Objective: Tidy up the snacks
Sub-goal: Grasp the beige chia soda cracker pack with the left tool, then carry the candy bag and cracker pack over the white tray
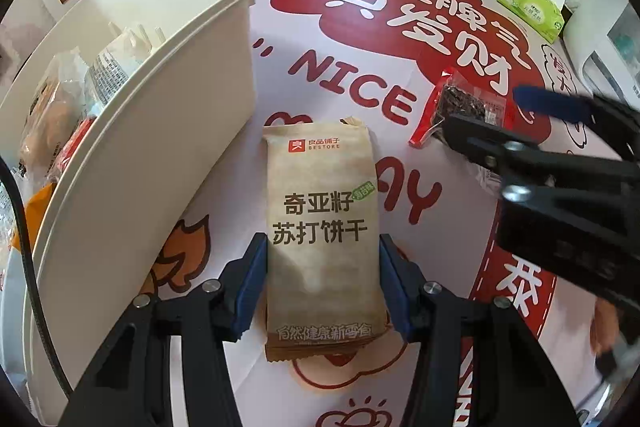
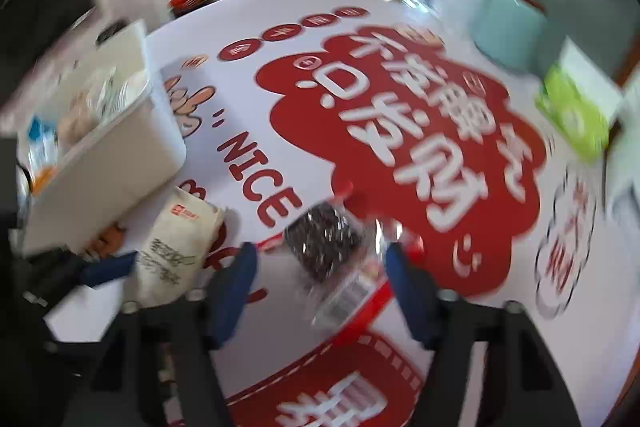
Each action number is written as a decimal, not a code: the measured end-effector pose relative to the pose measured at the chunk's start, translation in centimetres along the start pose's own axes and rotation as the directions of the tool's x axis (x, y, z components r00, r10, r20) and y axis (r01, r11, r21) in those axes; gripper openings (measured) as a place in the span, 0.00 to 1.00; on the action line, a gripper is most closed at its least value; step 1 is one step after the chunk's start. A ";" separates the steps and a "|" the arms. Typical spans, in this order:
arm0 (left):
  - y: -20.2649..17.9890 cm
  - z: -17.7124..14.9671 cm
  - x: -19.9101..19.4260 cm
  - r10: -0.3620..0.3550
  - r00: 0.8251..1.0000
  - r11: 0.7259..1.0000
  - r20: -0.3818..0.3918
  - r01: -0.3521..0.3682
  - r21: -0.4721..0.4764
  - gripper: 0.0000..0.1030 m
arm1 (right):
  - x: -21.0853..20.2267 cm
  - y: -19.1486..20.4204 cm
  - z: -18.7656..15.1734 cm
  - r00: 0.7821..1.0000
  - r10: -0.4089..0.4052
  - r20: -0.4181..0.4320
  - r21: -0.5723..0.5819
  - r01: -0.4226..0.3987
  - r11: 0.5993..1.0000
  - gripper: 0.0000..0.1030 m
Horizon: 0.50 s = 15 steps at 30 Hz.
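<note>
Flat on the printed tablecloth (image 1: 352, 39), the tan cracker packet (image 1: 324, 227) lies just beside the white bin (image 1: 168, 131) of snacks, with the left gripper (image 1: 322, 287) closed against its two long sides. Just to its right, the red-edged packet of dark seeds (image 2: 324, 247) lies between the spread fingers of the right gripper (image 2: 320, 287), whose jaws stand open; a green tissue pack (image 1: 528, 3) sits well apart.

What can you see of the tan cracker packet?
The tan cracker packet is a matte, paper-look pillow pack with crimped ends, a red BESTORE logo, dark Chinese lettering and a small green badge. It looks sealed and full, lying flat on the printed tablecloth beside the white bin. The left gripper has a blue pad against each long edge.
</note>
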<state>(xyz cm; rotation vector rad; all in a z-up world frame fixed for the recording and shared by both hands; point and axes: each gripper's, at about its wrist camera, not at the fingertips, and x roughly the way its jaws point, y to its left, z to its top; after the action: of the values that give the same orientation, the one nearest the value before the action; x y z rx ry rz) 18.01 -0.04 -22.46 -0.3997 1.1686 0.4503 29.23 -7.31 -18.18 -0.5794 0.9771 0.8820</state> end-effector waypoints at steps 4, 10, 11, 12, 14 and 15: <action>0.6 -0.5 -0.3 -0.006 1.000 1.000 -0.009 0.006 -0.003 0.51 | 1.3 0.3 0.6 0.997 -0.067 0.027 -0.143 0.070 0.987 0.76; 1.7 -1.2 -0.8 -0.024 0.999 0.999 -0.029 0.023 -0.028 0.51 | 2.9 -0.4 1.6 0.995 0.075 -0.069 -0.246 -0.090 0.965 0.78; 1.8 -1.2 -0.8 -0.026 0.999 0.999 -0.032 0.025 -0.032 0.51 | 3.1 -0.3 1.7 0.992 0.091 -0.091 -0.254 -0.111 0.961 0.78; 1.8 -1.3 -0.8 -0.031 0.999 0.999 -0.034 0.030 -0.035 0.51 | 3.3 -0.3 1.6 0.988 0.107 -0.113 -0.264 -0.134 0.955 0.78; 1.9 -1.3 -0.9 -0.036 0.999 0.999 -0.035 0.034 -0.038 0.51 | 3.5 -0.2 1.4 0.982 0.122 -0.147 -0.287 -0.160 0.944 0.78; 1.9 -1.3 -0.9 -0.038 0.999 0.999 -0.036 0.037 -0.041 0.51 | 3.7 -0.1 1.3 0.981 0.117 -0.157 -0.295 -0.159 0.942 0.78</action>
<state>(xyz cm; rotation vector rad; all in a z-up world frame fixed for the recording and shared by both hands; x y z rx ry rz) 15.68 0.74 -22.20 -0.4654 1.1875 0.4359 30.96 -5.02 -20.80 -0.8531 1.0209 1.1435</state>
